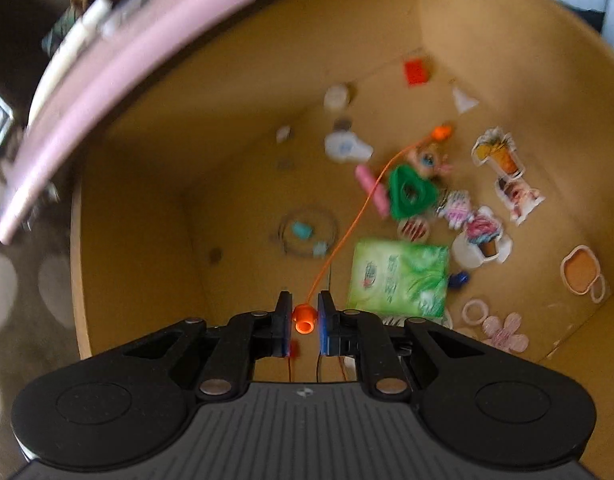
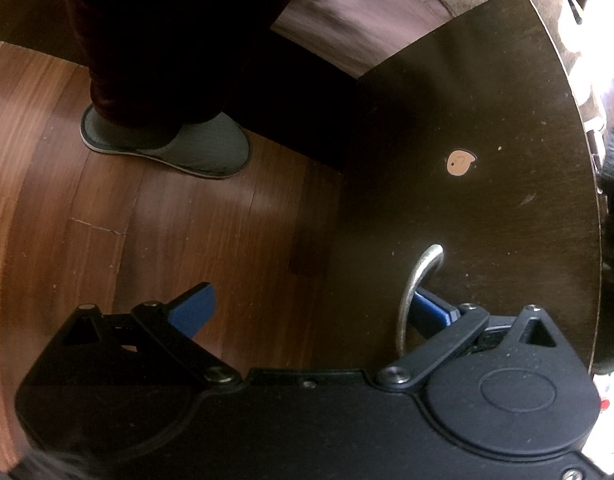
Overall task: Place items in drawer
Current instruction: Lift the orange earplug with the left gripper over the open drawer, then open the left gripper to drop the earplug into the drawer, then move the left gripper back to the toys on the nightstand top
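- Pinched between the blue pads of the left gripper [image 1: 304,320] is an orange plug [image 1: 304,319]; its thin orange cord [image 1: 359,208] is stretched down to a second orange piece [image 1: 441,133].
- Below it the open drawer [image 1: 235,128] is seen, where a green packet [image 1: 399,278], a green heart ring [image 1: 410,192] and stickers [image 1: 497,152] are lying.
- On the other side, the right gripper [image 2: 307,312] is spread wide; one finger [image 2: 431,310] is passed behind the metal handle [image 2: 417,288] of the dark drawer front [image 2: 487,120].
- A grey slipper [image 2: 167,144] is placed on the wooden floor [image 2: 67,220].

We see the drawer [image 1: 155,216], tan-floored, bearing a green packet [image 1: 399,278], green heart ring [image 1: 409,192], stickers [image 1: 497,152], red square [image 1: 416,71].
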The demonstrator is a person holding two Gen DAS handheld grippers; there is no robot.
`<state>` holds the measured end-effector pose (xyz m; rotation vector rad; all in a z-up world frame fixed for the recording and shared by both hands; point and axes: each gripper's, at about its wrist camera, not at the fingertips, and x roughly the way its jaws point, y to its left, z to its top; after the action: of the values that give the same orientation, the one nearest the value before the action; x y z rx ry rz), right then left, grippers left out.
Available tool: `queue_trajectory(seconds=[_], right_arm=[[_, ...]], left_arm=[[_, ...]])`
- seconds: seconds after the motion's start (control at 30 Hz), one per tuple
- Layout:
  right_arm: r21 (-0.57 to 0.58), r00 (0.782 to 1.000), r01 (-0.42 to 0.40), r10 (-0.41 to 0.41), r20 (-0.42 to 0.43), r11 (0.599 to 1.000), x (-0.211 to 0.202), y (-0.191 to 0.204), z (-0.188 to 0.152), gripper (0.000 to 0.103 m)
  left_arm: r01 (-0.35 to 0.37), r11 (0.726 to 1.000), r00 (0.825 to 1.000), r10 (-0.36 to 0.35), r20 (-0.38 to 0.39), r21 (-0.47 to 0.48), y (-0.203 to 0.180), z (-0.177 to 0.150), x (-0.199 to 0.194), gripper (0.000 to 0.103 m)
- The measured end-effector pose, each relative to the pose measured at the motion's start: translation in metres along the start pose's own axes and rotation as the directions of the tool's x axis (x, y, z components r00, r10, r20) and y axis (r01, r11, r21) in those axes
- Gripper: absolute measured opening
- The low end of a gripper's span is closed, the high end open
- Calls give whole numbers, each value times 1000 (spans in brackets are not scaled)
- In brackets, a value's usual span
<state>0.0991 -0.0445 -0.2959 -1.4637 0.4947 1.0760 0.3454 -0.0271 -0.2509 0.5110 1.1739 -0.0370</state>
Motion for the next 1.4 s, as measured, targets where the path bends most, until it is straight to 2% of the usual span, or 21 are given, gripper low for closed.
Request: queue_trajectory(seconds=[0.17, 0.33, 0.43, 0.47, 0.5, 0.57, 0.87, 1.0, 1.1, 1.23, 1.4], right_arm=[[-27, 1000, 9, -9, -6, 1000, 3, 5, 1, 103], [-17, 1000, 8, -8, -10, 1000, 4, 3, 3, 103], [-18, 1000, 8, -8, -11, 1000, 4, 3, 3, 103], [-17, 1000, 8, -8, -11, 1000, 4, 3, 3, 103], [-17, 1000, 8, -8, -12, 1000, 4, 3, 3, 103], [-17, 1000, 7, -7, -12, 1000, 3, 3, 3, 103], [-10, 1000, 2, -2, -12, 1000, 3, 2, 2, 103], [-5, 1000, -2, 2, -12, 1000, 2, 1, 2, 103], [4, 1000, -7, 7, -13, 1000, 2, -1, 3, 103], [25, 1000, -17, 18, -16, 1000, 1, -4, 5, 103], [43, 999, -27, 28, -24, 999, 0, -6, 7, 103]], left_arm=[[13, 999, 1000, -14, -18, -45, 9, -5, 2, 12], [54, 996, 998, -56, -29, -75, 13, -6, 3, 12], [45, 996, 998, -47, -31, -83, 14, -6, 4, 14], [37, 996, 999, -39, -30, -83, 14, -6, 3, 24], [32, 996, 999, -34, -24, -85, 14, -6, 2, 43], [37, 994, 999, -37, -4, -99, 16, -5, -1, 68], [50, 984, 997, -41, 59, -169, 34, 6, -26, 68], [43, 983, 991, -19, 130, -179, 40, 13, -46, 68], [50, 979, 980, -10, 198, -197, 45, 19, -63, 68], [57, 978, 955, 5, 297, -201, 49, 30, -87, 68], [51, 980, 924, 26, 381, -191, 54, 46, -111, 56]])
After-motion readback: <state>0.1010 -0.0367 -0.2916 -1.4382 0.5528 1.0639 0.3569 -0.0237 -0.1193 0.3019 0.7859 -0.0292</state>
